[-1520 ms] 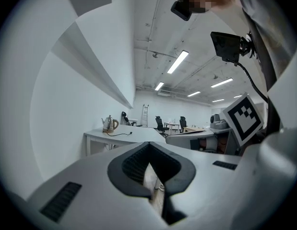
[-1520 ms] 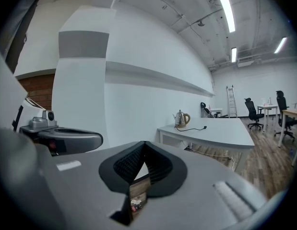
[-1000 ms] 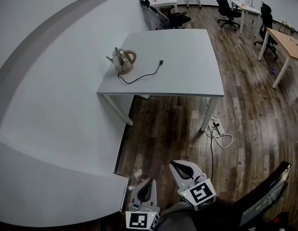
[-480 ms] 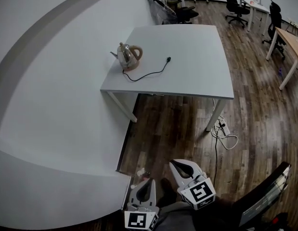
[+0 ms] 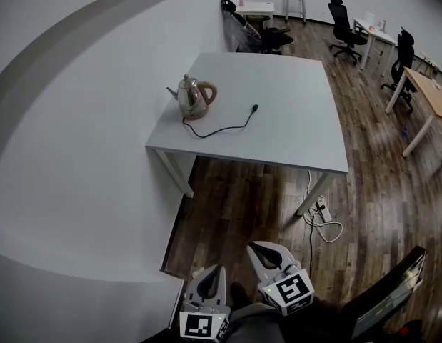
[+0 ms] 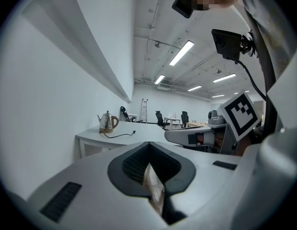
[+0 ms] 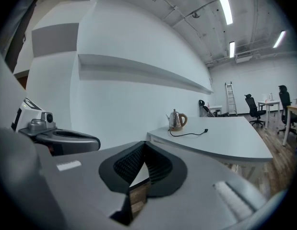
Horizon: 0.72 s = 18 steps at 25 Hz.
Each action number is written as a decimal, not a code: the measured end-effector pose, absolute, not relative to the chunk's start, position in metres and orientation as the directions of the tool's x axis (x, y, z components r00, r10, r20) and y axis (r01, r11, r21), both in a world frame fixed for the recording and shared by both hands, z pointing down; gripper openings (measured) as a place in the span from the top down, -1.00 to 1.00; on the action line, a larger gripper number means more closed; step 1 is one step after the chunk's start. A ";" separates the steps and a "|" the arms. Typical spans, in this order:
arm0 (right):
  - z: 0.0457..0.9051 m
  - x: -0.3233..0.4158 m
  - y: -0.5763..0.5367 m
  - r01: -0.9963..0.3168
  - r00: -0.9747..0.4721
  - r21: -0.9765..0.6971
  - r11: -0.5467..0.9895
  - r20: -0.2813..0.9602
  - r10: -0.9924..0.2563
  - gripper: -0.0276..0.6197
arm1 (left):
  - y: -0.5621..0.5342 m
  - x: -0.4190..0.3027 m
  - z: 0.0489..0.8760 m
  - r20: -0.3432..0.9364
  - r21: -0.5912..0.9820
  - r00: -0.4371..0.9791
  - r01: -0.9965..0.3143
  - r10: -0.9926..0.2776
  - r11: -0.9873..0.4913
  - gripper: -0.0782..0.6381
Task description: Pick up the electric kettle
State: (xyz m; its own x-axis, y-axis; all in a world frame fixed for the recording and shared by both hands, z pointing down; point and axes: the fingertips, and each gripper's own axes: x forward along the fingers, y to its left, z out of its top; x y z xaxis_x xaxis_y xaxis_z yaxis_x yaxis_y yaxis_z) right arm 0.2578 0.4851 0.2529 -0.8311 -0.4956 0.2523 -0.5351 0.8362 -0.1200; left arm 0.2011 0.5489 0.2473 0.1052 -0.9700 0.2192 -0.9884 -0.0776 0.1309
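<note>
Kettle (image 5: 195, 96) stood on the table (image 5: 292, 120) at ten o'clock, its cord (image 5: 221, 126) trailing toward three o'clock. Left gripper (image 5: 217, 270) and right gripper (image 5: 258, 247), each pressed together on nothing, were well apart from it, with wood floor (image 5: 242, 206) between.

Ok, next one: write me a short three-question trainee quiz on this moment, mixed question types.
1. True or false: the shiny steel electric kettle with a tan handle stands on the white rectangular table.
2. The thin black power cord ends in a plug that is: A in a wall socket, B loose on the tabletop, C between a gripper's jaws.
3. What do the left gripper and right gripper hold?
Key: 1 true; 2 B; 3 nothing, both shut and empty.
</note>
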 end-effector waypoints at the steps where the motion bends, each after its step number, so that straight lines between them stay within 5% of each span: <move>1: 0.253 0.251 0.482 -0.535 -0.830 -0.117 0.837 0.255 -0.496 0.91 | 0.545 0.195 0.248 0.216 0.134 0.105 -0.988 -0.971 -0.077 0.79; 18: 0.243 0.175 0.452 -0.527 -0.830 -0.090 0.845 0.267 -0.489 0.91 | 0.510 0.129 0.248 0.191 0.164 0.123 -0.982 -0.974 -0.092 0.79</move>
State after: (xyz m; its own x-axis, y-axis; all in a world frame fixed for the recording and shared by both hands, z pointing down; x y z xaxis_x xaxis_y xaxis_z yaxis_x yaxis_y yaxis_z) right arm 0.1755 0.4524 0.2435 -0.8302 -0.4892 0.2671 -0.5270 0.8451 -0.0902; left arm 0.1286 0.5101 0.2476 0.1228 -0.9739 0.1908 -0.9823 -0.0918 0.1635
